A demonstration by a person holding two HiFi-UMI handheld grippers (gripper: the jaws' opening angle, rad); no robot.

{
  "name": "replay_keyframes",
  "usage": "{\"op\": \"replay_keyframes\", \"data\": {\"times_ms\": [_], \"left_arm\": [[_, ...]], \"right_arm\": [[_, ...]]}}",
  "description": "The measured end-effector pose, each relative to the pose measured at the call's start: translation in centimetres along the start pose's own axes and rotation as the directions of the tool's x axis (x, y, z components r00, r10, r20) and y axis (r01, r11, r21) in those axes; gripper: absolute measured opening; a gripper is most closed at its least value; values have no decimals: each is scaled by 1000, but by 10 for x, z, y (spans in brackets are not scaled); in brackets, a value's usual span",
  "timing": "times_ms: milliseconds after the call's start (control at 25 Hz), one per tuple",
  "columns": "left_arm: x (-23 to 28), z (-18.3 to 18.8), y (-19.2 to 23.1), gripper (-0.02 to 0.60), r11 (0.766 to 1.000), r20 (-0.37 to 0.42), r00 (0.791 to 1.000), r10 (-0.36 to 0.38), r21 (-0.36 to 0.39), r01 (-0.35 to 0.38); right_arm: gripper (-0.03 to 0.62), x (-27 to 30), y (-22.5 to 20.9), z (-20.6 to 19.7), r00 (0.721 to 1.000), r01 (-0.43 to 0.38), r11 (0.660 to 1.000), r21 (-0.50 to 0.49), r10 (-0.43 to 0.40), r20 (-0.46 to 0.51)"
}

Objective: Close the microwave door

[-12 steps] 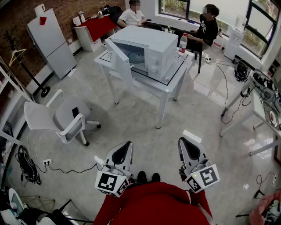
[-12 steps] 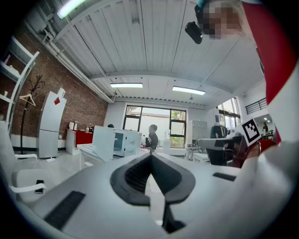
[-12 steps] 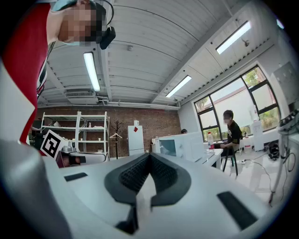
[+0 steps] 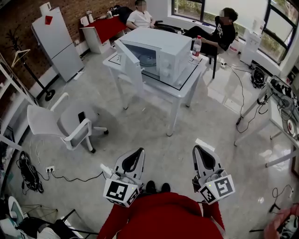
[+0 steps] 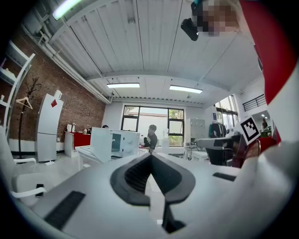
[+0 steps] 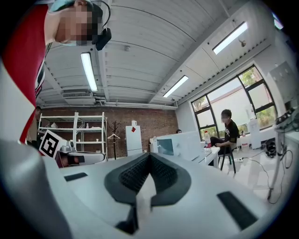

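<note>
A white desk (image 4: 183, 85) stands mid-room on a pale, glossy floor (image 4: 154, 149). Left of the desk are a grey swivel chair (image 4: 60, 123), a tall white cabinet (image 4: 53, 42) and a brick wall (image 4: 18, 18). Behind the desk are a red-covered table (image 4: 105, 28) and black-framed windows (image 4: 187, 7). Ceiling strip lights (image 5: 124, 85) are lit.

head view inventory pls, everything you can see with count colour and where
microwave: 1, white, on the table, door swung open
table: 1, white, middle of the room
bottle: 1, clear with red cap, on the table right of the microwave
fridge: 1, white, by the brick wall, upper left
office chair: 1, white and grey, on the floor at left
seated people: 2, one in white, one in black, beyond the table
coat stand: 1, black, far left
left gripper: 1, white with black pads, bottom, shut, empty
right gripper: 1, same colours, bottom, shut, empty
</note>
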State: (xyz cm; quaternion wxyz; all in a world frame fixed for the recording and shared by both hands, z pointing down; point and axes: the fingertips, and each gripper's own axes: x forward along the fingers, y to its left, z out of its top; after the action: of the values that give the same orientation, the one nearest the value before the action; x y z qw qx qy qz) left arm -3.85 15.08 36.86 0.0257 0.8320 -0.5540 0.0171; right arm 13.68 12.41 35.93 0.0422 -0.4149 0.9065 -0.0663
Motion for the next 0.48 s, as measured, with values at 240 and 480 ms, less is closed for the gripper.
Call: {"op": "replay_keyframes", "data": {"times_ms": [240,480], "left_arm": [[1,-1,4,8,1000,-3,1000,16,0,-16],[8,-7,5,9,999,-22,1000,21,-38,-22]], "right_arm": [[12,5,0,-2,1000,-15,1000,-3,15,-7],[14,10,-5,-8,998,-58,998,6,58,-30]]}}
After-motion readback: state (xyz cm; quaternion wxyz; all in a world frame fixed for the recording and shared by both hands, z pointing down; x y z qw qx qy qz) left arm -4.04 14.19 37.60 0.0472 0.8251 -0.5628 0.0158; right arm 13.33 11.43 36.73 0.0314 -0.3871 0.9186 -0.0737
